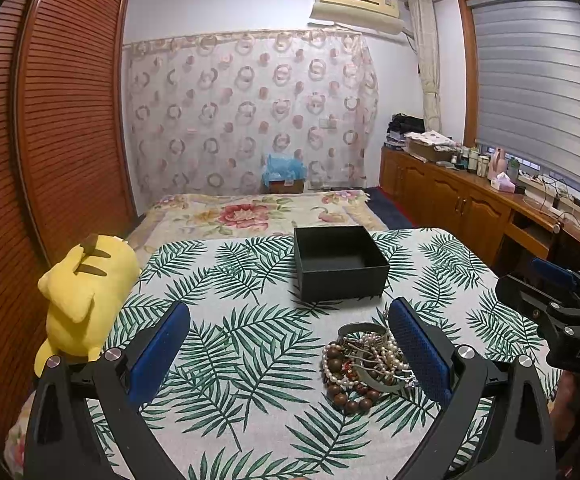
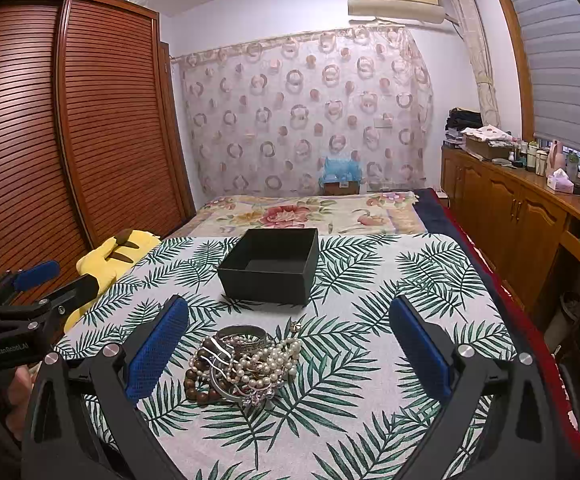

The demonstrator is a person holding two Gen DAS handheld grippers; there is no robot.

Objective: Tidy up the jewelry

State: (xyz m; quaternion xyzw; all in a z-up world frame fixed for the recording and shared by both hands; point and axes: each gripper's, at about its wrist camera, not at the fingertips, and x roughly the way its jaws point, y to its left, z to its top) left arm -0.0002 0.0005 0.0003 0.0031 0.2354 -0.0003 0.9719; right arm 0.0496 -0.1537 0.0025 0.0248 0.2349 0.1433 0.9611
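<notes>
A single heap of jewelry [image 1: 370, 364] lies on the tabletop [image 1: 250, 360], which is covered by a pale woven cloth printed with green palm fronds. The heap mixes textures: a strand of round dark-brown wooden beads [image 2: 200, 380], tangled strings of small glossy pearls [image 2: 274, 360], and at least two smooth metal bangles [image 2: 242, 334] — the finer pieces are too knotted to count. In the left wrist view it sits at lower right of centre, just beside the inner face of the right-hand blue pad; in the right wrist view it sits at lower centre, nearer the left-hand pad.

Beyond the heap, in the middle of both frames, stands one square, matte black box [image 2: 268, 266] with no lid on it, its dark inside bare as far as can be seen.

The left hand-held gripper [image 1: 290, 344] has its two fingers spread wide apart, holding nothing; each finger is black plastic faced with a ribbed blue pad. The right hand-held gripper [image 2: 290, 344] is likewise spread wide and holds nothing — neither touches the jewelry.

One soft yellow plush toy [image 1: 86, 284] with brown-tipped ears lies at the left edge of the tabletop. Behind are a floral bedspread [image 1: 250, 212] and a slatted brown wardrobe [image 1: 66, 120].
</notes>
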